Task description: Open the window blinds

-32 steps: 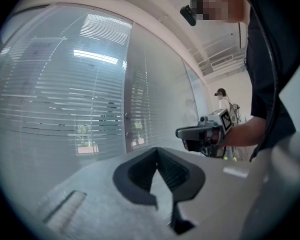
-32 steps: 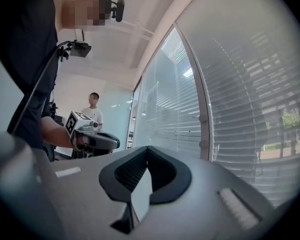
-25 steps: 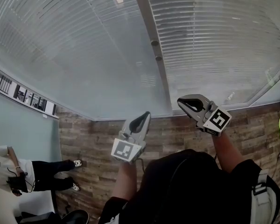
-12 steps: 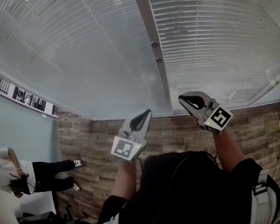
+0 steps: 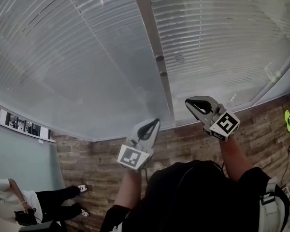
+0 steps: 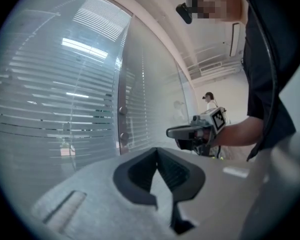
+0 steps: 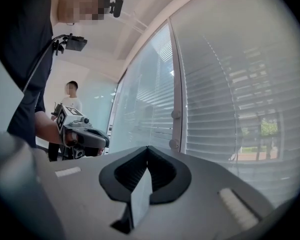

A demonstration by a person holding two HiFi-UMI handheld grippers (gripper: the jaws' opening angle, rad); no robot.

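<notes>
While left claw [image 5: 153, 122], right claw [image 5: 188, 102] sit closed | blinds [image 5: 87, 57]: horizontal slats

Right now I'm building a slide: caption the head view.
Shut grey left gripper and shut grey right gripper, both empty, facing white slatted window blinds.

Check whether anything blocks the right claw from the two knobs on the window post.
Nothing visible does: only open air lies between the right claw and the two round knobs on the post. The left claw hangs lower and to the side, clear of that path. The blinds seem to sit behind glass.
</notes>
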